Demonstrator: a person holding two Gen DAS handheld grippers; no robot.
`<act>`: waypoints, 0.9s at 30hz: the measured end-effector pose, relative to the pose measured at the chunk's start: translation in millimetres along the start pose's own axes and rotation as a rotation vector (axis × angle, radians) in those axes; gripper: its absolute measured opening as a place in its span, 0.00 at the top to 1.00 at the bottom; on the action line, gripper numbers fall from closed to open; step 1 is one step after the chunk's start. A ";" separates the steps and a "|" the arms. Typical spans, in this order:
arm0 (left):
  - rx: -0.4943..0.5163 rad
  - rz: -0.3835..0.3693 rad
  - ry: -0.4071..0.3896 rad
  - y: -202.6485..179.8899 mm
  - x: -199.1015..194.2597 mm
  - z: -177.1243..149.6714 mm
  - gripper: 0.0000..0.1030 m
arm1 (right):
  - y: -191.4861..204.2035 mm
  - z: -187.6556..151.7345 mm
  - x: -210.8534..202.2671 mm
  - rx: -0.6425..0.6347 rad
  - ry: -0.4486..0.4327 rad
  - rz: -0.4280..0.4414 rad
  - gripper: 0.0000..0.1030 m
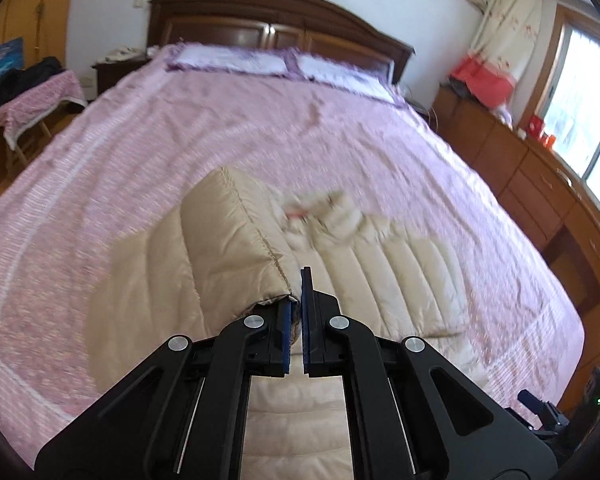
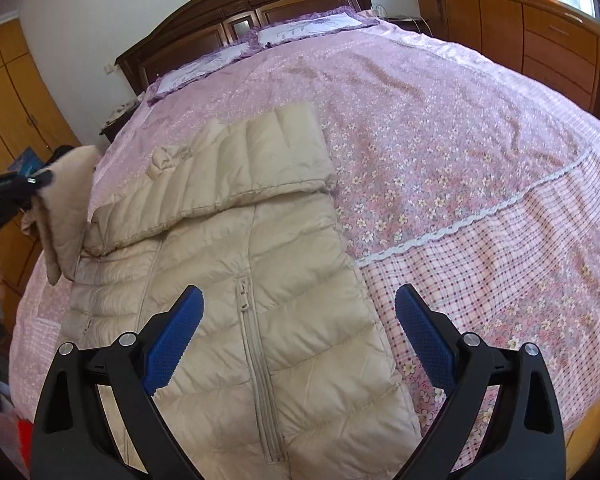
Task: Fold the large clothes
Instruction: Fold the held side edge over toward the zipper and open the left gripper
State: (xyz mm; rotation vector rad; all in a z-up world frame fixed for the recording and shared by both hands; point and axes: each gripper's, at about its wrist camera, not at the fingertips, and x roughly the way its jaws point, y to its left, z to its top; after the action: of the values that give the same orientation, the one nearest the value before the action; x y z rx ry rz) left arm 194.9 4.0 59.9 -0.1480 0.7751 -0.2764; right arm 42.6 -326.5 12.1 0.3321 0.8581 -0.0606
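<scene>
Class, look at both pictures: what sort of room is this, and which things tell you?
Most likely a home bedroom: a large bed with a pink floral cover, a dark wooden headboard, and pillows at its head.

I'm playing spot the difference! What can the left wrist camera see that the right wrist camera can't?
Only the left wrist view shows the curtain and the left gripper shut on the jacket's sleeve. Only the right wrist view shows the jacket's zipper and the open right gripper above it. Both show the beige jacket, the pink bedspread and the wooden headboard.
</scene>
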 end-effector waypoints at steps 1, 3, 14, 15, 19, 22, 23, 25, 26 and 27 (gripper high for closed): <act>0.006 0.001 0.012 -3.8 6.4 -6.0 0.97 | -1.7 -0.8 1.8 0.003 0.003 -0.001 0.10; 0.014 0.004 0.053 -11.5 26.3 -16.3 0.97 | -4.1 -2.3 3.8 0.010 0.003 -0.004 0.10; -0.005 0.000 0.209 -16.3 94.9 -62.2 0.95 | -11.5 -9.9 14.0 0.033 0.030 0.004 0.10; -0.002 -0.003 0.214 -17.3 96.3 -63.9 0.93 | -11.5 -10.3 14.9 0.033 0.033 0.002 0.10; 0.020 -0.056 0.221 -25.1 83.7 -70.6 0.38 | -10.4 -10.4 15.0 0.027 0.036 -0.004 0.10; 0.075 -0.030 0.207 -33.0 65.0 -72.9 0.28 | -9.2 -8.9 13.6 0.025 0.031 -0.005 0.10; 0.079 -0.031 0.210 -33.7 59.5 -73.9 0.28 | -8.7 -8.4 12.8 0.026 0.028 -0.001 0.10; 0.061 -0.039 0.222 -30.2 46.4 -76.5 0.28 | -5.9 -6.9 10.9 0.024 0.022 0.010 0.10; 0.058 -0.040 0.229 -27.9 39.4 -78.3 0.28 | -4.1 -6.1 10.2 0.021 0.019 0.013 0.10; 0.062 -0.031 0.230 -25.0 32.4 -79.6 0.28 | -0.9 -5.4 9.1 0.014 0.018 0.018 0.10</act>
State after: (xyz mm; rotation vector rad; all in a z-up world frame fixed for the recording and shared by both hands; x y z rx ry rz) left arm 155.9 -31.9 -12.2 -0.0704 0.9920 -0.3504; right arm 44.4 -325.0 1.8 0.3534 0.8723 -0.0472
